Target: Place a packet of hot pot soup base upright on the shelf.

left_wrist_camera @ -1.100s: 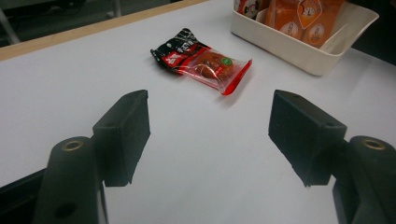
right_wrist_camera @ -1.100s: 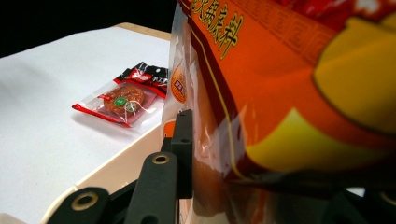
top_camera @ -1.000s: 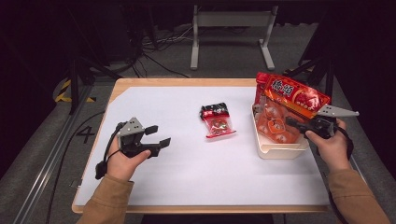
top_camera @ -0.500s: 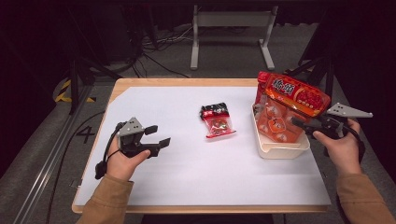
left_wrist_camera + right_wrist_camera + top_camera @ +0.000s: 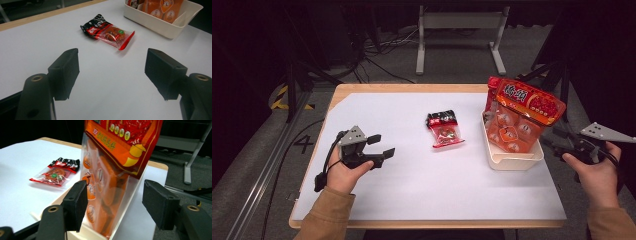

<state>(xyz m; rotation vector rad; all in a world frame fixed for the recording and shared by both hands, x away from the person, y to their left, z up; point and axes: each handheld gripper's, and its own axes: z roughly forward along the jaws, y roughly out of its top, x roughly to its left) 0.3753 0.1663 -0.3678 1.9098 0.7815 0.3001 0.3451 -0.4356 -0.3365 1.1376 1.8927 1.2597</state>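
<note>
Both grippers' fingers are spread wide, nothing gripped. The large snack bag is leaned in the bin; toppling is likely if bumped by the right gripper.

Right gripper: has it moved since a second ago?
Yes. The right gripper has backed off to the right, away from the white tray and off the table's edge; its jaws have just opened, empty.

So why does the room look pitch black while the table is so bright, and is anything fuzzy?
High view: light falls on the white table, the floor behind stays dark. Left gripper view: the snack packet is sharp and glints, the near black jaws are soft. Right gripper view: the big orange bag is close and slightly blurred.
</note>
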